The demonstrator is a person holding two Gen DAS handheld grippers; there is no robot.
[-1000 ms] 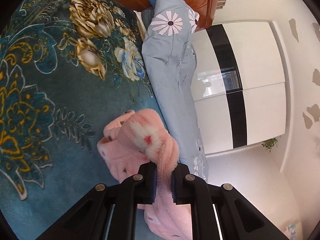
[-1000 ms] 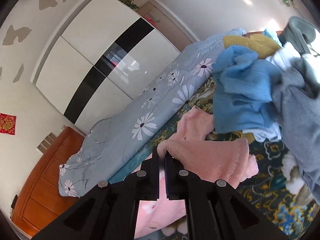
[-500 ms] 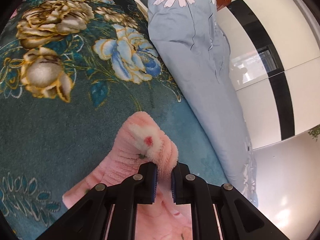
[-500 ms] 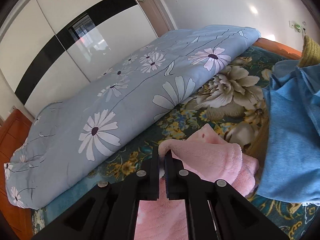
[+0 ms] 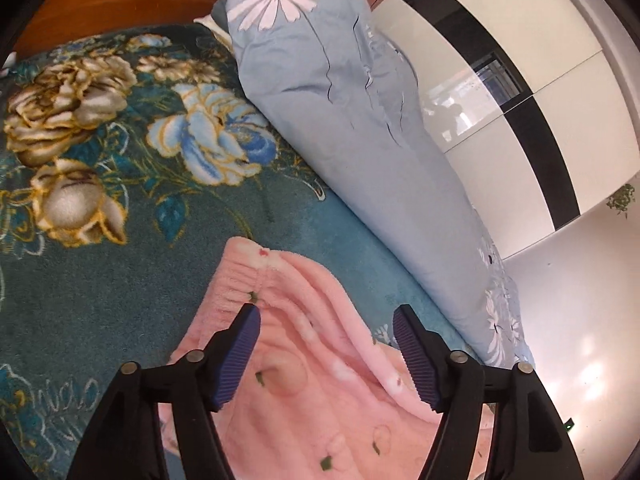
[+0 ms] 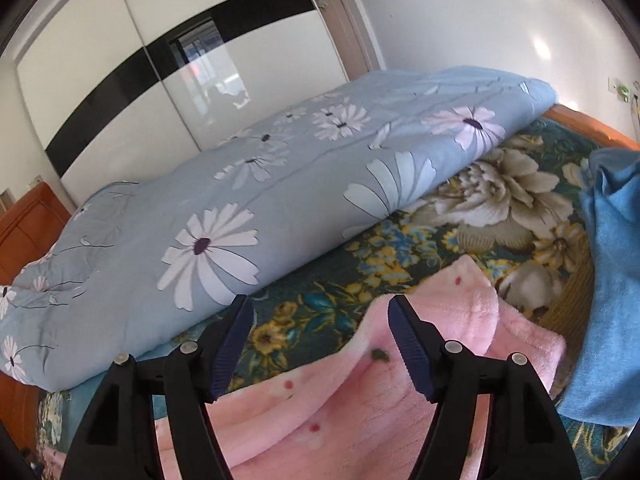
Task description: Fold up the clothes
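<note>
A fluffy pink garment (image 5: 296,344) with small red and green prints lies spread on the teal flowered blanket (image 5: 100,216). Its gathered waistband end points away from my left gripper (image 5: 326,314), whose jaws are opening just above the cloth, pads clear of it. In the right wrist view the other end of the pink garment (image 6: 460,312) rests on the blanket. My right gripper (image 6: 320,304) hovers over that edge with jaws opening, and nothing is pinched between them.
A rolled grey-blue daisy quilt (image 5: 344,120) runs along the far side of the bed (image 6: 240,208). A blue garment (image 6: 612,280) lies at the right edge. Beyond stand a white and black wardrobe (image 6: 160,52) and a wooden headboard (image 5: 120,0).
Both grippers carried the pink garment toward the quilt, laid it on the blanket and let go. Their jaws went from shut on the fabric to wide apart.
</note>
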